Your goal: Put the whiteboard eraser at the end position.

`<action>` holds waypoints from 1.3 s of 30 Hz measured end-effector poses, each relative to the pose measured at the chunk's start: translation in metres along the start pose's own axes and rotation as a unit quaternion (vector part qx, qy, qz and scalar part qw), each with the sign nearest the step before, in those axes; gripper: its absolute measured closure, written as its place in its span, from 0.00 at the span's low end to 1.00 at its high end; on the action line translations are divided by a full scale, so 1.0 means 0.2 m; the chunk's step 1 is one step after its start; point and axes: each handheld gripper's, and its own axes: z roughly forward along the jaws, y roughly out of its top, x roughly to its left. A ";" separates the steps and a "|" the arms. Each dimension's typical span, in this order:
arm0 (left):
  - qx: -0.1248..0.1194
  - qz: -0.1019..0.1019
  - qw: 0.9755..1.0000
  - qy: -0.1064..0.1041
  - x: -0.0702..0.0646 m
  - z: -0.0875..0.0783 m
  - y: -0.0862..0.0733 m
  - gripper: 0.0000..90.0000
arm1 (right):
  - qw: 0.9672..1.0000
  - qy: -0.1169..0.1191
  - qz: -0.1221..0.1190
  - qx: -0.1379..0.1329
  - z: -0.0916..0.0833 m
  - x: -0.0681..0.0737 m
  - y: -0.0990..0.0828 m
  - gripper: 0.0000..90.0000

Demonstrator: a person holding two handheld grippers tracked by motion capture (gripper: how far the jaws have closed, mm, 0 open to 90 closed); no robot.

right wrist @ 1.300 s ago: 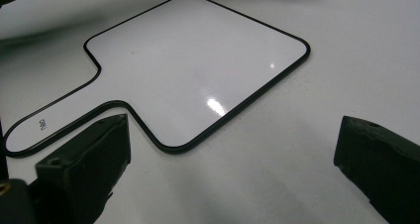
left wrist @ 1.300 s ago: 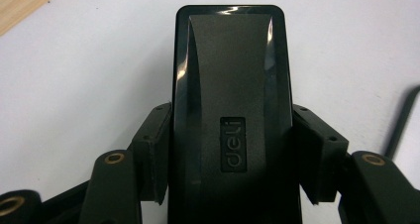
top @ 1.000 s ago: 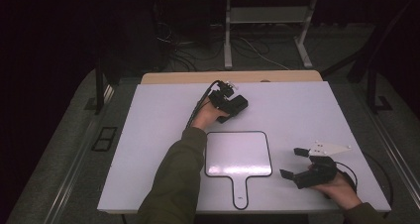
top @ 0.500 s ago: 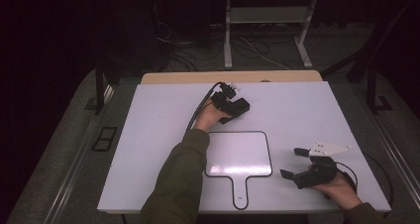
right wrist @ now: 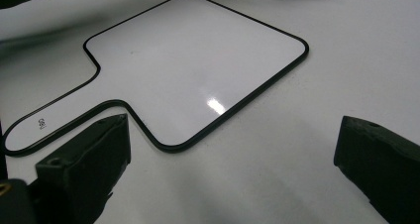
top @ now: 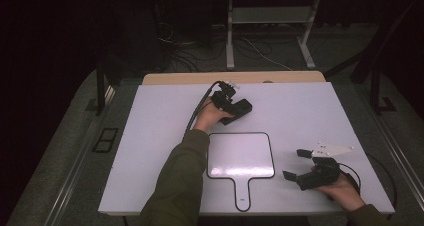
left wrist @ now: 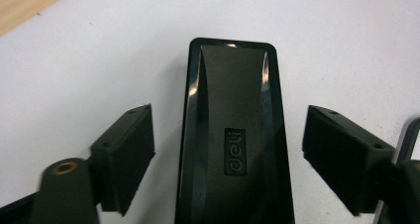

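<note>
A black "deli" board eraser (left wrist: pixel 233 135) lies flat on the white table between the jaws of my left gripper (left wrist: pixel 230 157); a gap shows on each side, so the gripper stands open around it. In the high view this gripper (top: pixel 229 102) and the eraser (top: pixel 243 108) sit at the table's far middle. A paddle-shaped whiteboard (top: pixel 241 155) with a black rim and a short handle lies in the near middle. My right gripper (top: pixel 296 164) rests open to its right, holding nothing. In the right gripper view the whiteboard (right wrist: pixel 188 70) lies ahead of the wide-open gripper (right wrist: pixel 233 169).
The white table top (top: pixel 150 136) has a wooden strip (top: pixel 175 78) along its far edge. Behind it on the dark floor are cables and a metal stand (top: pixel 230 41). The left gripper's cable (top: pixel 200 106) runs beside the hand.
</note>
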 end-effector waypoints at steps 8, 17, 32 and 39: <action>-0.018 -0.006 1.000 -0.004 0.00 -0.03 -0.02 0.06 | 1.000 0.004 0.001 0.002 0.01 -0.01 0.00 0.00; -0.039 0.001 0.999 0.004 -0.03 -0.10 -0.06 0.00 | 1.000 0.006 -0.002 0.006 0.02 0.00 -0.01 0.00; -0.049 0.019 0.999 0.007 -0.09 -0.24 -0.14 0.00 | 1.000 0.006 -0.009 0.016 0.04 0.00 -0.01 0.00; -0.064 0.013 0.998 0.008 -0.13 -0.31 -0.19 0.00 | 1.000 0.005 -0.008 0.017 0.04 0.00 -0.01 0.00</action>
